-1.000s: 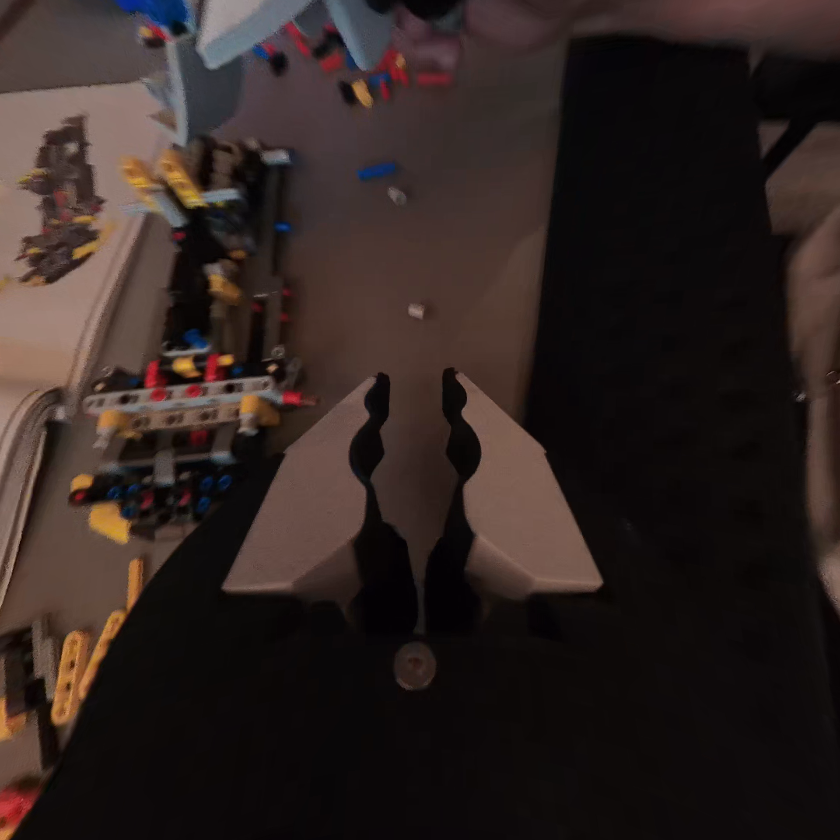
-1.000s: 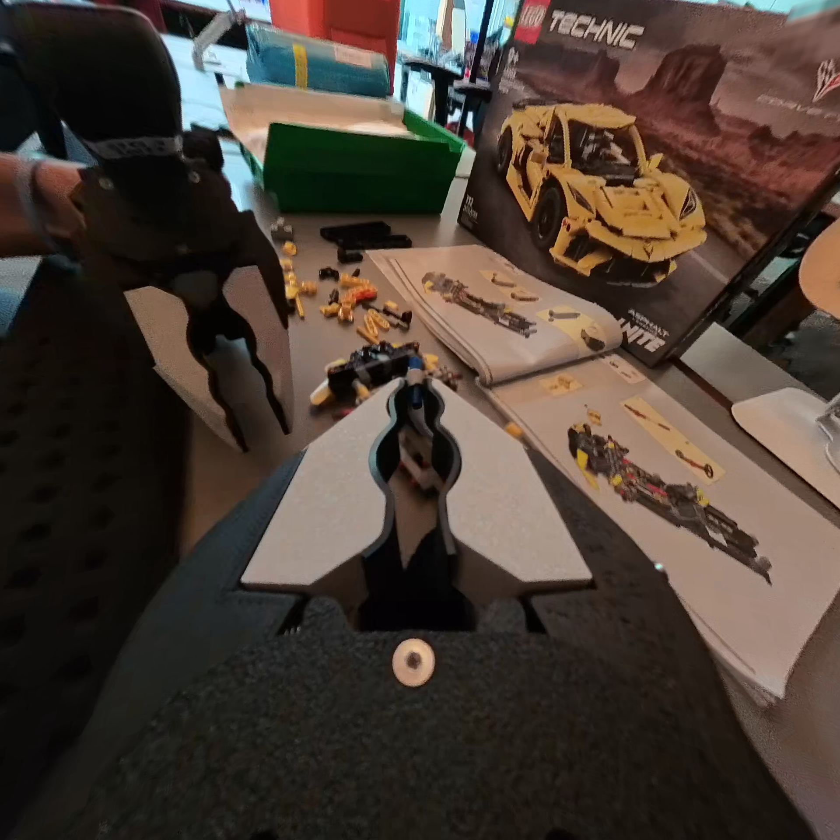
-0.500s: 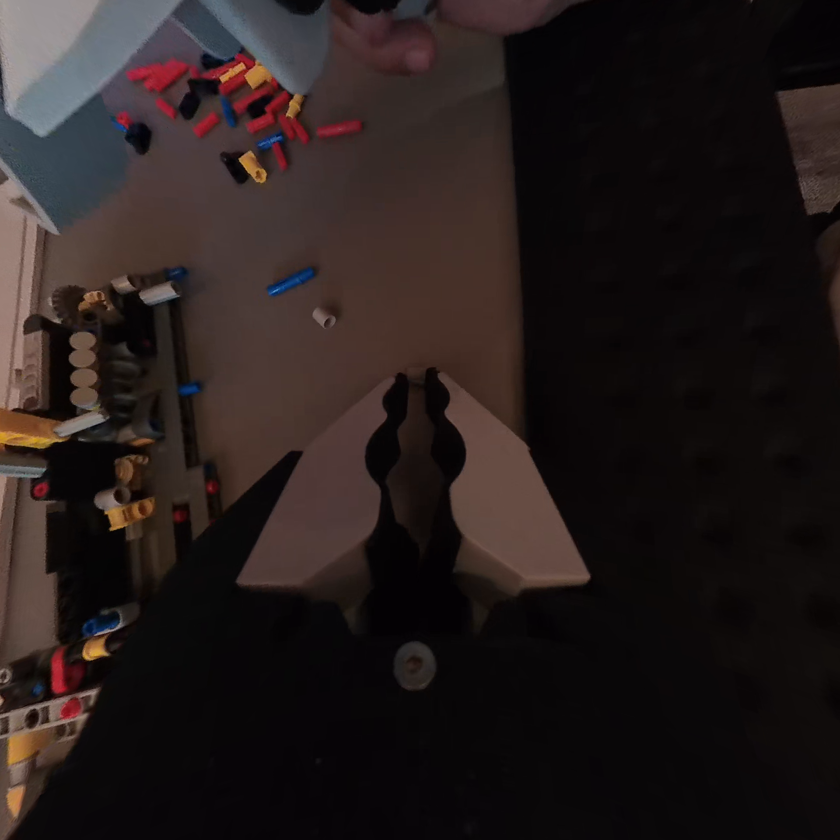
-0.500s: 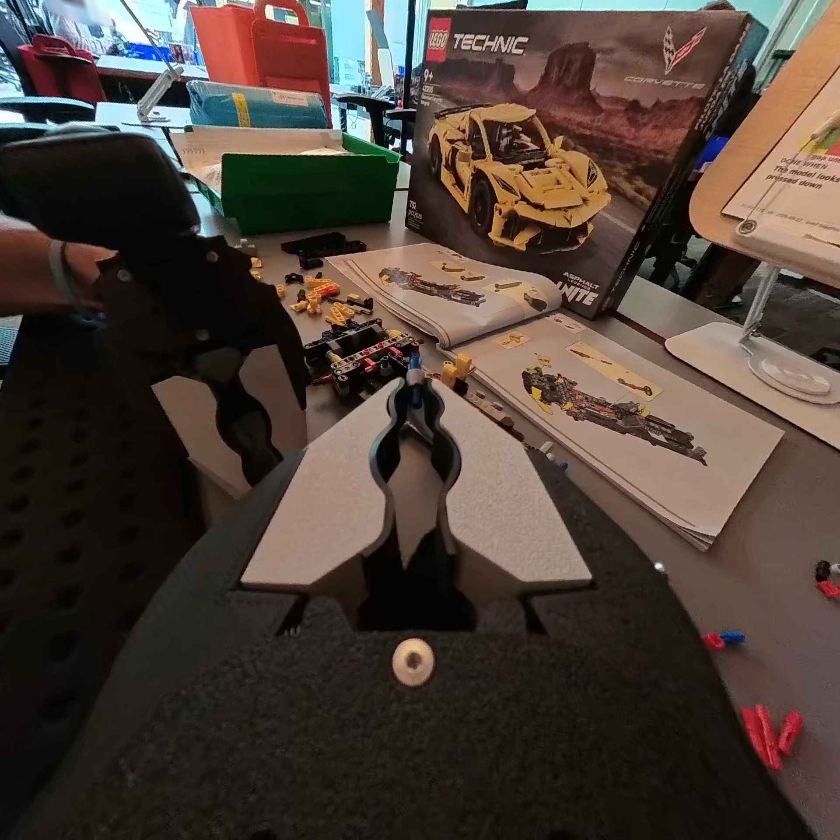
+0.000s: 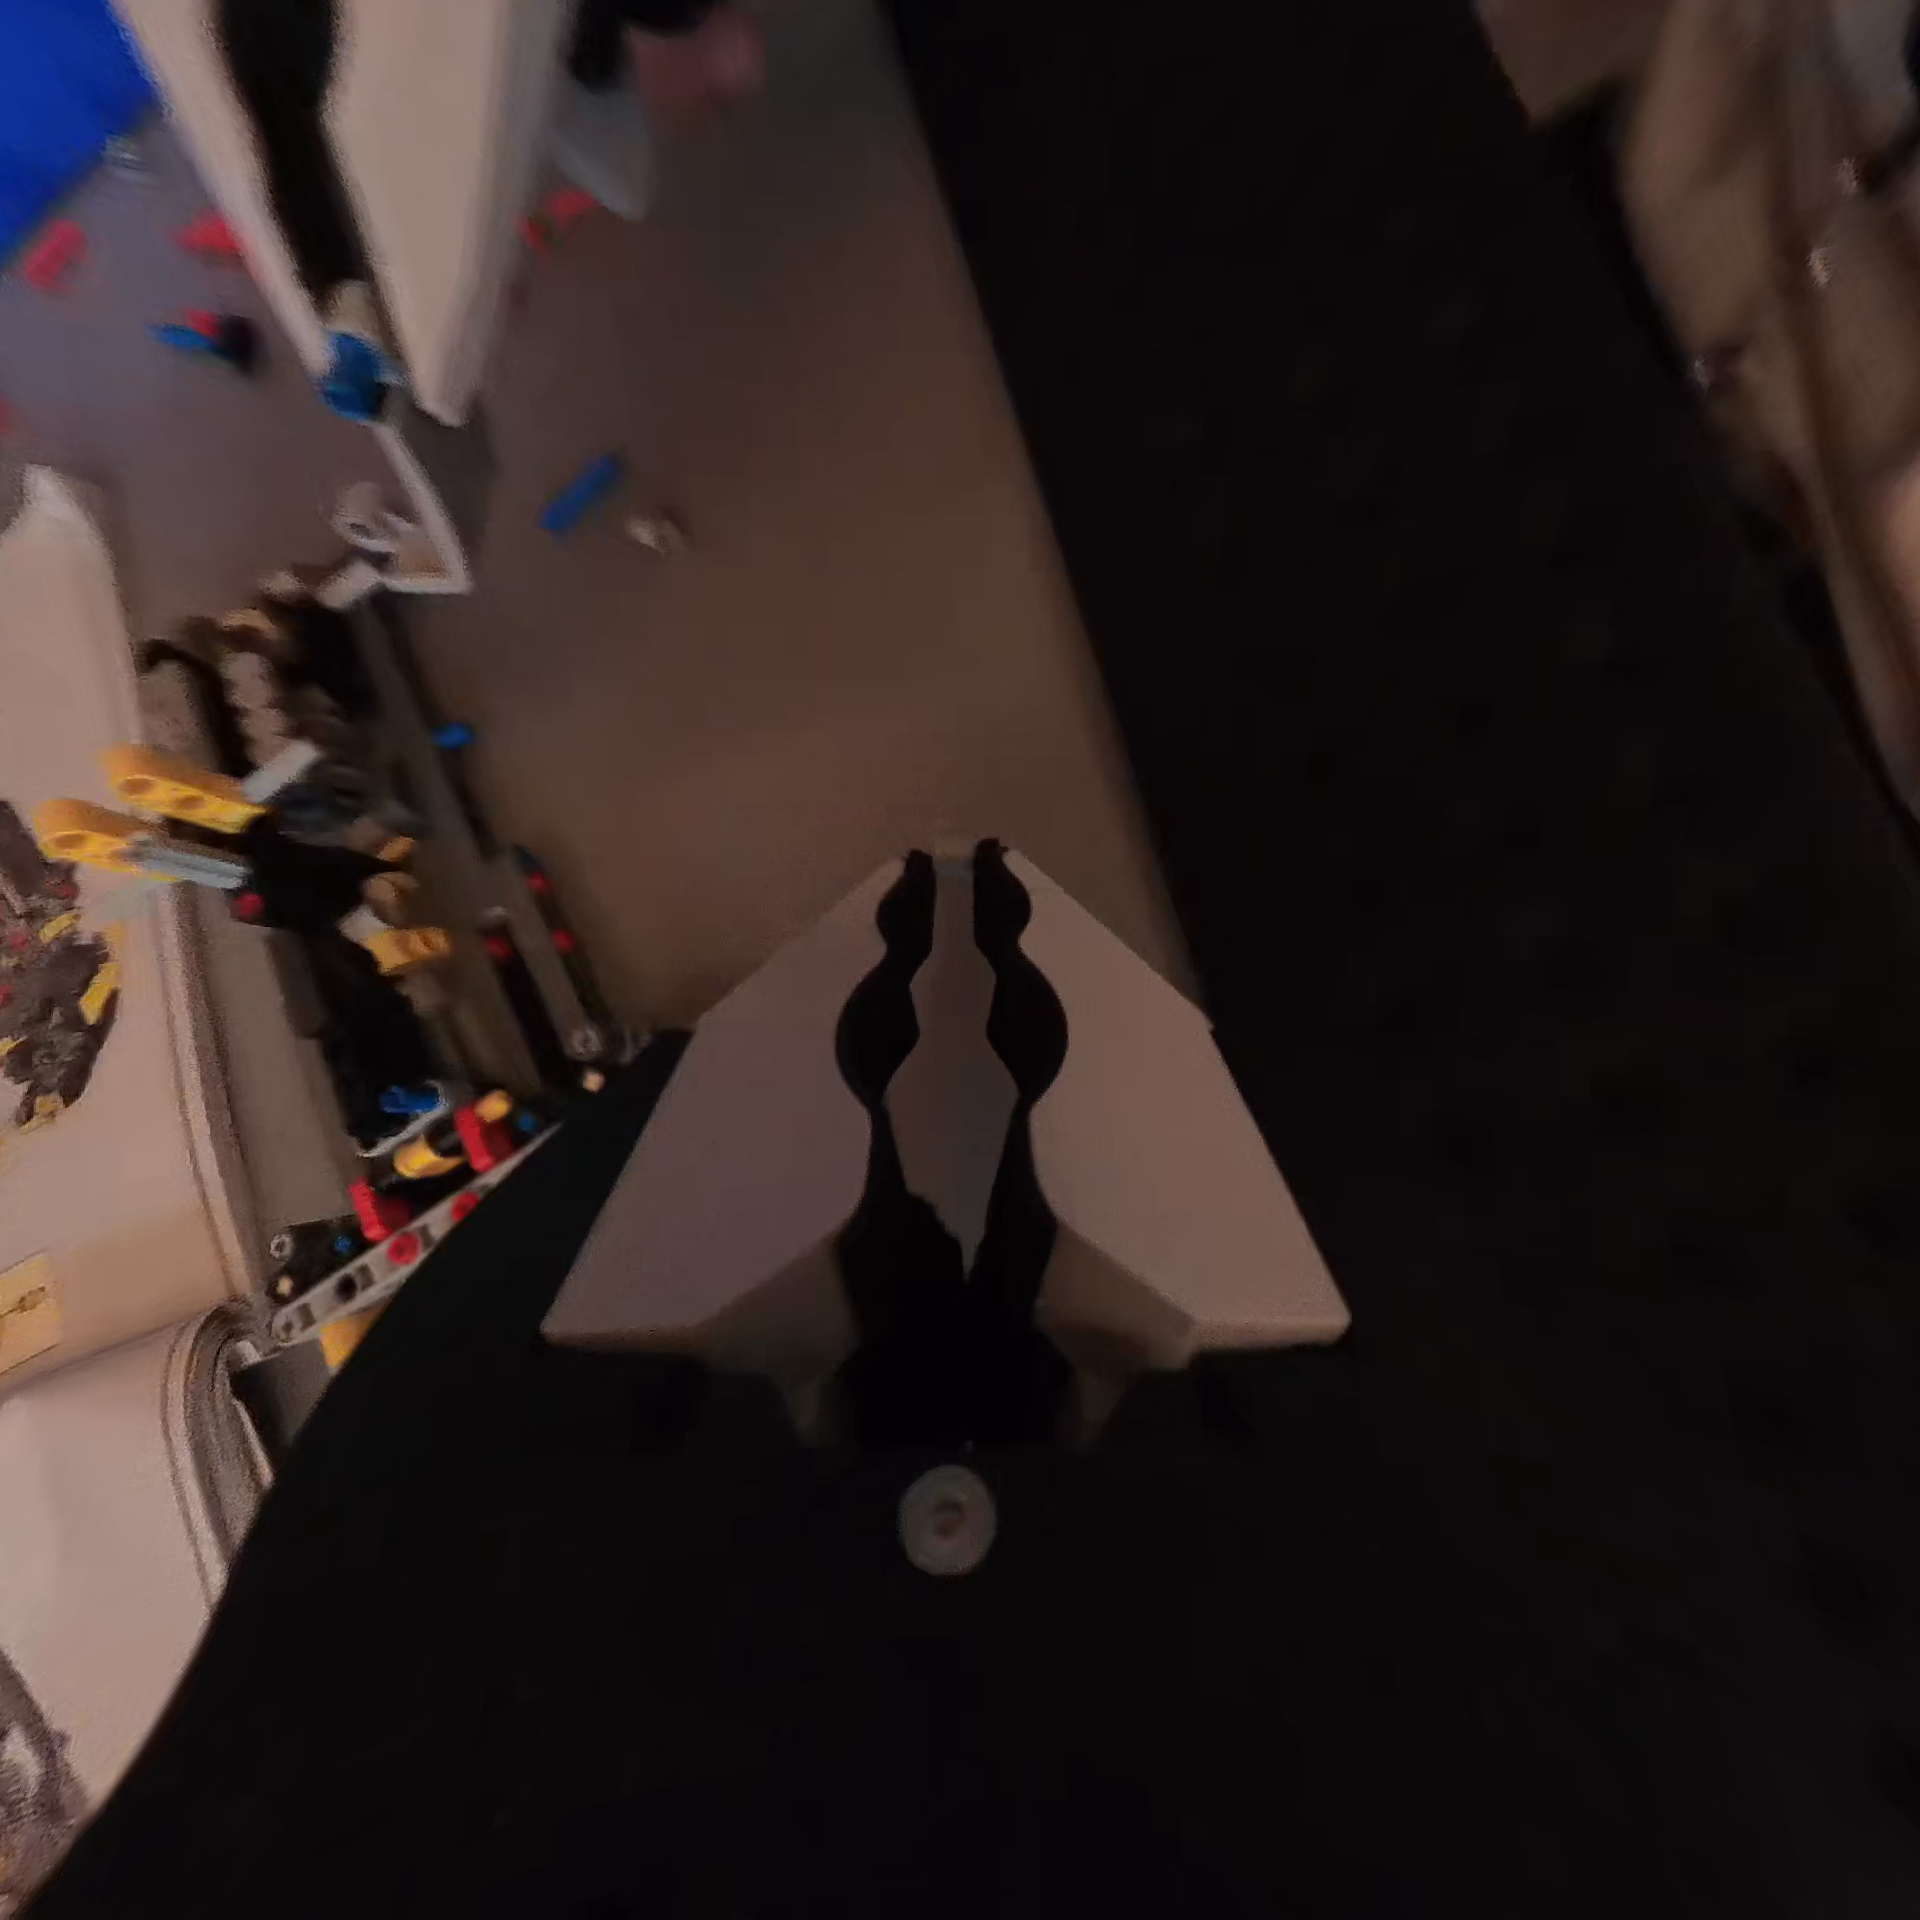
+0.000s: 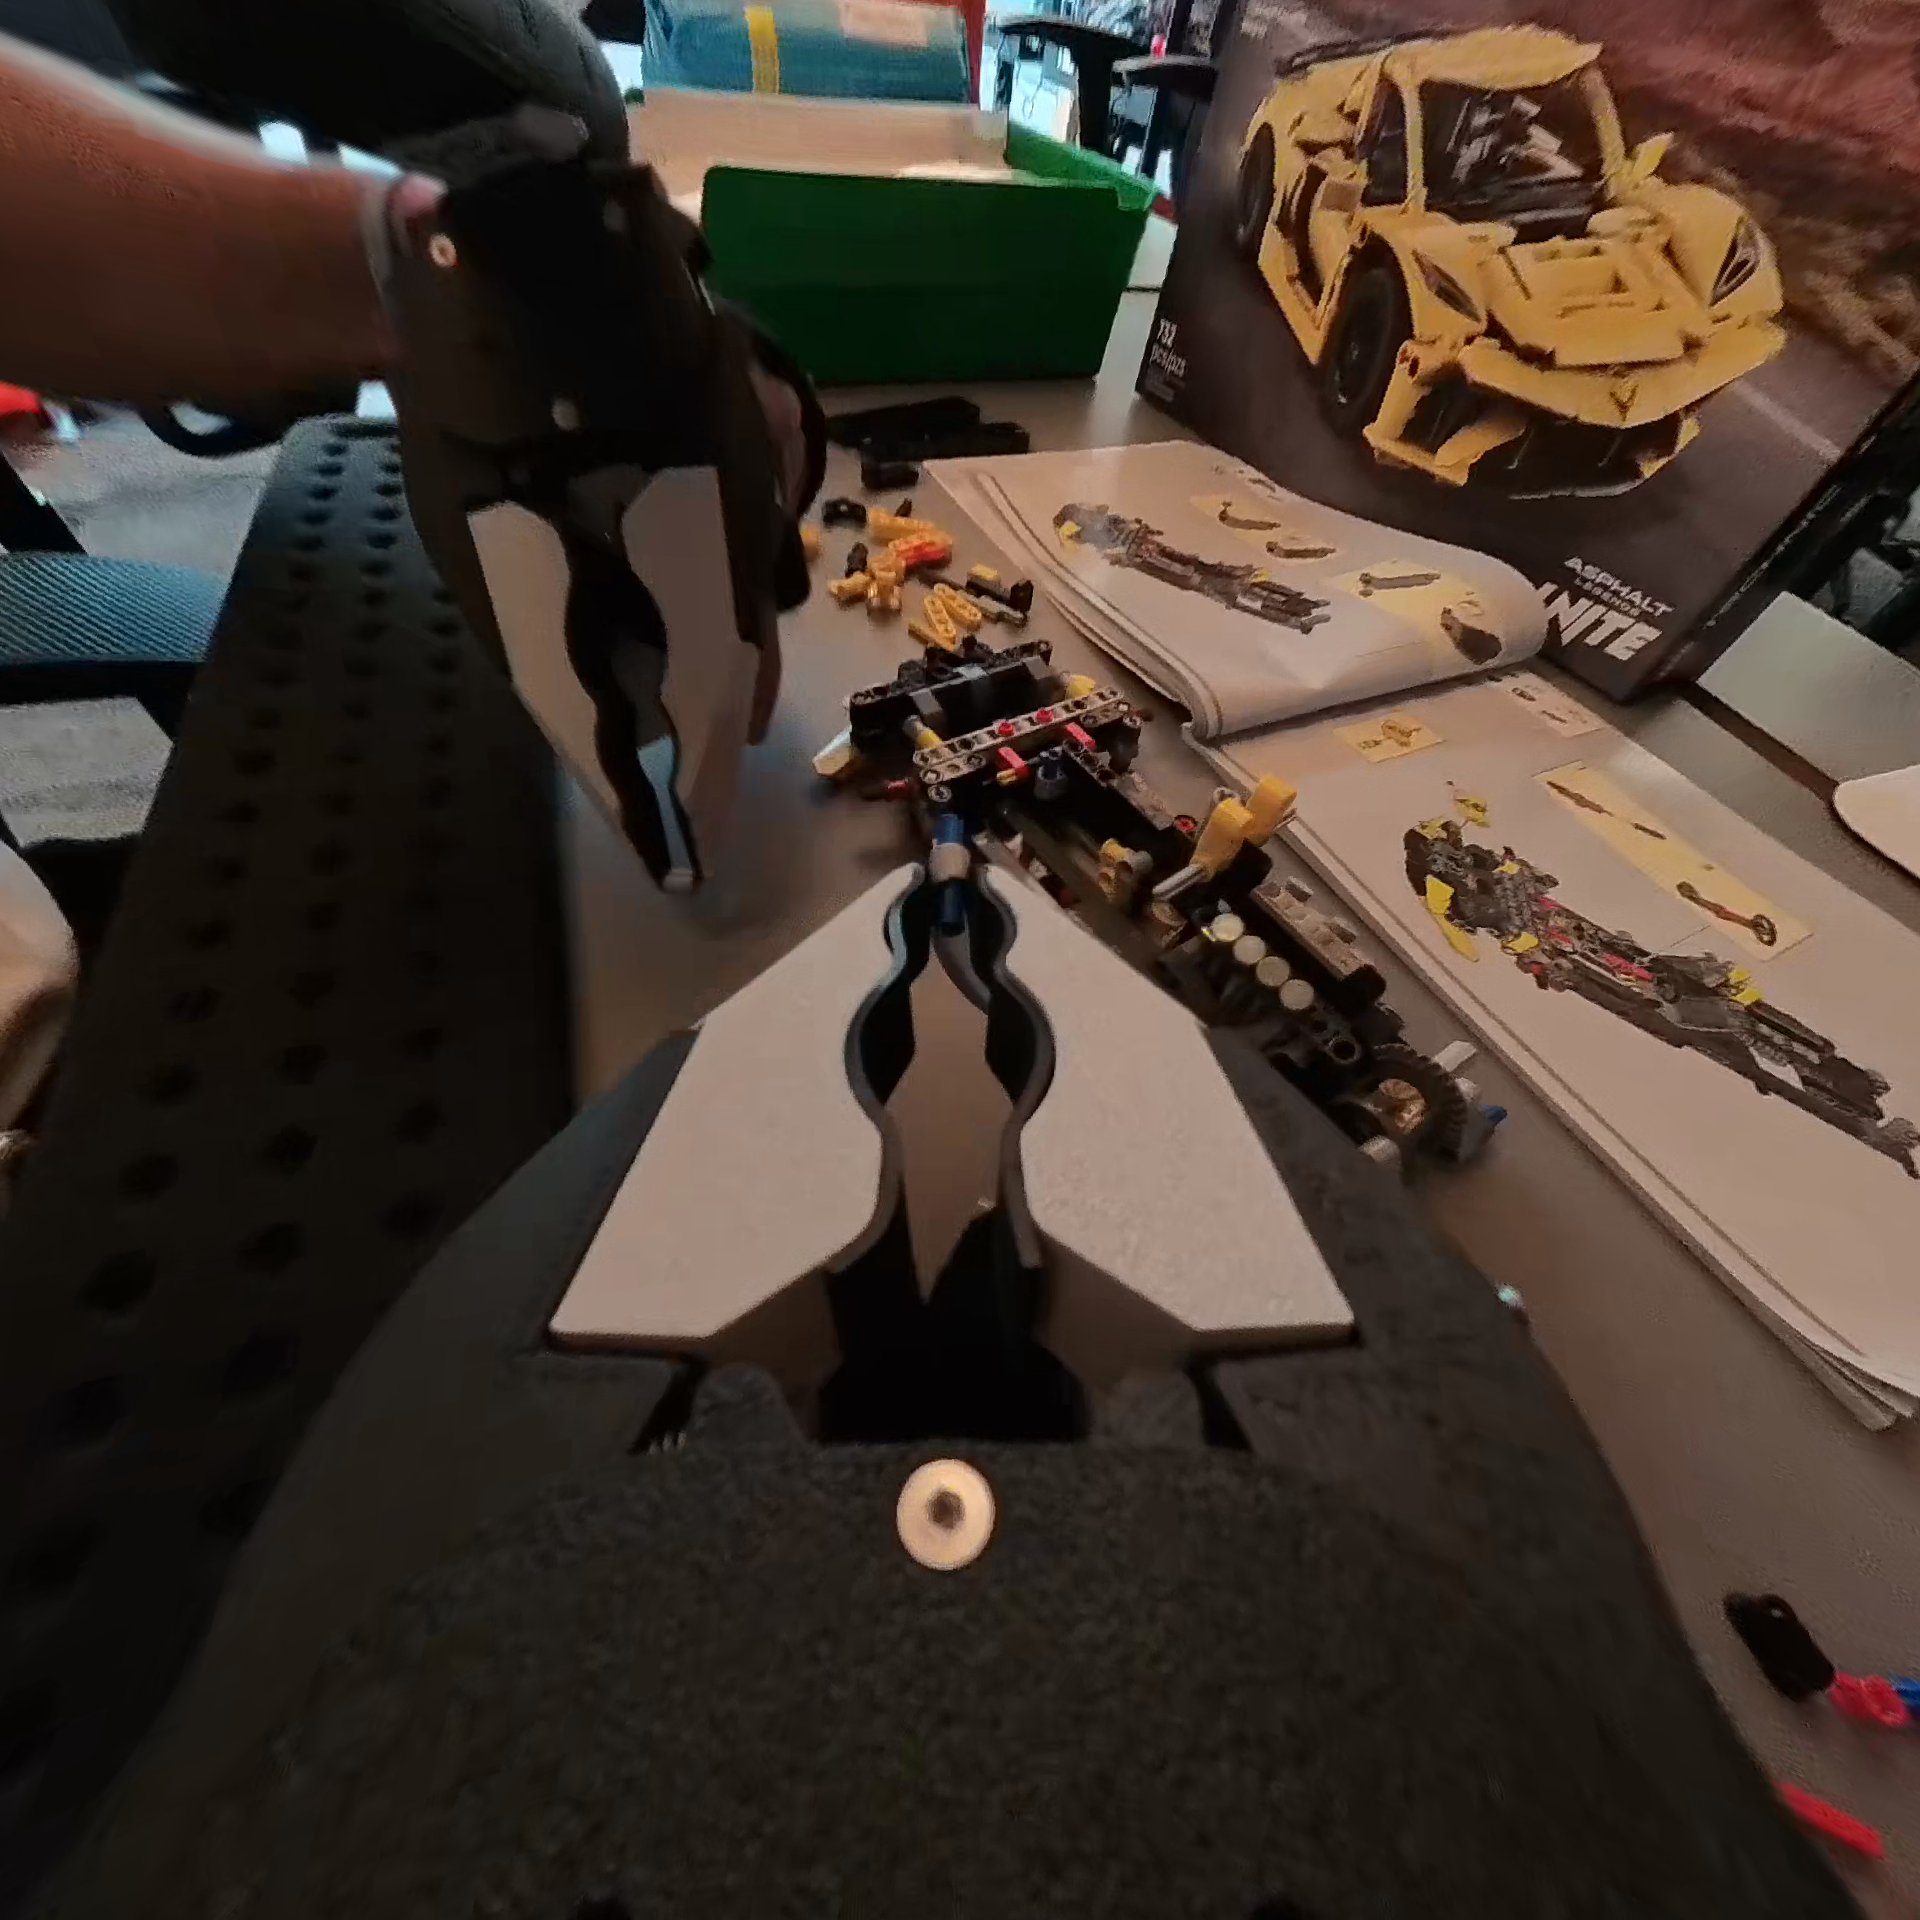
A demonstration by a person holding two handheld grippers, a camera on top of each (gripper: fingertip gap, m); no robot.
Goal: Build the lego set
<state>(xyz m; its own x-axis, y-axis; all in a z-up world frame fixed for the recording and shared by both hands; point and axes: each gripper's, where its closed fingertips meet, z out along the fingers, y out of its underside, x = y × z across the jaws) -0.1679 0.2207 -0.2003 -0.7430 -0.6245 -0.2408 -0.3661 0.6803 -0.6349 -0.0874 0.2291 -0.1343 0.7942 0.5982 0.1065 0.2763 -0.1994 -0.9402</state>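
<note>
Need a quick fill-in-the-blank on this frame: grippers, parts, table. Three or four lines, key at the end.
1. The right gripper pinches a small pin coloured ____.
2. The left gripper points its fingertips ____ toward the table.
3. The tray behind the loose pieces is coloured ____.
4. The car chassis lies beside an open ____.

Missing words: blue; down; green; booklet

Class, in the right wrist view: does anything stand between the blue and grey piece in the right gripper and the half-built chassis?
Nothing visible does. The right gripper holds the blue and grey piece close before the chassis. The left gripper, shut on a small pale piece, hangs off to the side, outside that path.
</note>
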